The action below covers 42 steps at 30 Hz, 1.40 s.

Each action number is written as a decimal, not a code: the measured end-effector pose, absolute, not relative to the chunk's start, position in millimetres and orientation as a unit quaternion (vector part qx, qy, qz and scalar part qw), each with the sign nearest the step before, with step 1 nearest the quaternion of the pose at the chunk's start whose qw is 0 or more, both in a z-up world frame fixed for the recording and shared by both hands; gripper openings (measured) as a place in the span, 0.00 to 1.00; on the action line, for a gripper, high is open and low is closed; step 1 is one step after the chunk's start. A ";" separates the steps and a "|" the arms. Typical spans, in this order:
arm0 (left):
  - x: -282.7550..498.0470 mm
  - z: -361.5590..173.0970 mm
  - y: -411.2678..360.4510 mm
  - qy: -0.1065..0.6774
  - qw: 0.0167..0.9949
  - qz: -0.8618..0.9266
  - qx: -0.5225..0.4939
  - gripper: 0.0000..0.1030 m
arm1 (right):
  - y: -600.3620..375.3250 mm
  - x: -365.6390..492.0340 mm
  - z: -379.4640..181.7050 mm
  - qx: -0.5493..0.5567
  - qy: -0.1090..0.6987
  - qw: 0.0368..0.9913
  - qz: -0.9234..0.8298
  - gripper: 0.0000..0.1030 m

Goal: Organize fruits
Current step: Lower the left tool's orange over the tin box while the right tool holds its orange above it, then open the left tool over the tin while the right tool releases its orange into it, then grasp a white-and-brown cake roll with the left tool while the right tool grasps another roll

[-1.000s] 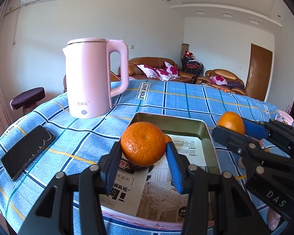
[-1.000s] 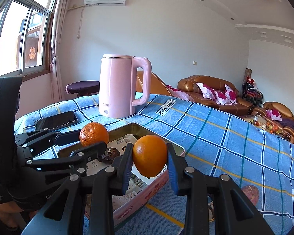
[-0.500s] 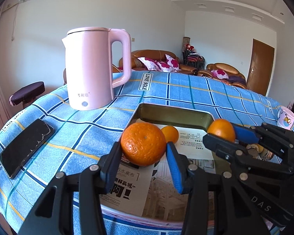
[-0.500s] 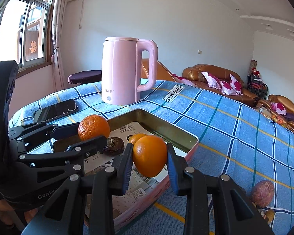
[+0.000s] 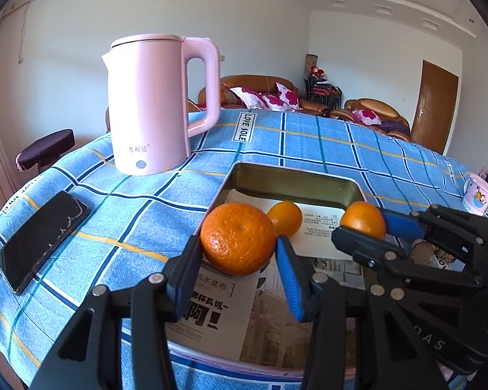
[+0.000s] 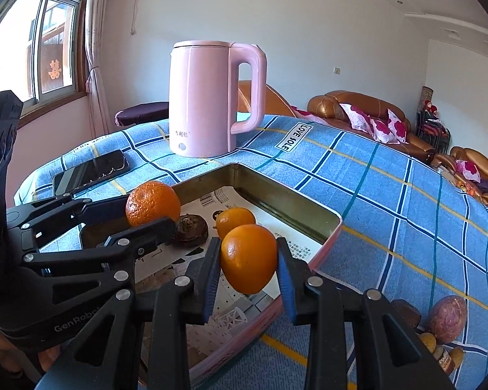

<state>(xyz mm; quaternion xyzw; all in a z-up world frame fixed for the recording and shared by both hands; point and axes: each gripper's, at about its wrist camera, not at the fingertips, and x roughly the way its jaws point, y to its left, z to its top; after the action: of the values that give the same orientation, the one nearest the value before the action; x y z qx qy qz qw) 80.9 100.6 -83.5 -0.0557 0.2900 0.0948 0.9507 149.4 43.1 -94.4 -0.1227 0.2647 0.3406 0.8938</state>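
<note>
My left gripper (image 5: 239,248) is shut on a bumpy mandarin (image 5: 237,238), held over the near left part of the metal tin (image 5: 296,180). My right gripper (image 6: 248,265) is shut on a smooth orange (image 6: 249,258) above the tin's near right side (image 6: 289,208). In the left wrist view the right gripper (image 5: 362,226) shows at the right with its orange (image 5: 362,222). In the right wrist view the left gripper (image 6: 153,208) shows at the left with the mandarin (image 6: 153,203). Inside the tin lie a small orange (image 6: 235,221) and a dark brown fruit (image 6: 190,229) on printed paper.
A pink kettle (image 5: 156,104) stands beyond the tin on the blue checked tablecloth (image 5: 309,136). A black phone (image 5: 40,240) lies at the left. A small cup (image 5: 478,195) sits at the far right edge. A purple passion fruit (image 6: 447,313) and small fruits lie right of the tin.
Both grippers have tipped further down over the tin, and the right gripper with its orange has come lower and closer to the left one. Both grips are unchanged.
</note>
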 end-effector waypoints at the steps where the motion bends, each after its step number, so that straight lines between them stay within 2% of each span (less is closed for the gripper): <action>1: 81.2 -83.6 100.5 0.291 0.950 0.095 -0.056 0.47 | 43.2 150.0 -94.6 -0.122 0.267 0.893 0.341 0.33; 15: 81.3 -84.0 102.7 0.291 0.950 0.098 -0.058 0.48 | 45.3 153.8 -97.2 -0.120 0.279 0.887 0.347 0.34; 19: 76.3 -82.2 101.6 0.280 0.953 0.106 -0.053 0.47 | 45.6 152.7 -97.5 -0.122 0.277 0.889 0.344 0.38; 21: 71.7 -79.2 101.6 0.271 0.954 0.113 -0.052 0.51 | 42.6 150.6 -95.9 -0.119 0.270 0.894 0.338 0.46; 28: 57.3 -64.3 92.3 0.237 0.965 0.099 -0.059 0.90 | 10.9 135.9 -84.0 -0.103 0.224 0.917 0.313 0.58; 29: 55.4 -61.6 86.8 0.231 0.967 0.094 -0.056 0.93 | 2.7 133.8 -82.0 -0.103 0.221 0.921 0.305 0.58; 34: 54.1 -48.5 53.2 0.213 0.975 0.063 -0.027 0.93 | -55.6 126.1 -74.8 -0.095 0.215 0.937 0.258 0.59; 42: 76.5 -47.4 -3.4 0.236 0.972 0.002 0.004 0.93 | -140.0 138.8 -79.8 -0.053 0.245 0.955 0.159 0.60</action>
<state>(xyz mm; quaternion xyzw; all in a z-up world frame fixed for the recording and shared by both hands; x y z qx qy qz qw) 76.5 -3.4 -47.4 0.0043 0.2359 0.0018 0.9718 138.8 -140.0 -79.8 -0.0532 0.2449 0.1588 0.9550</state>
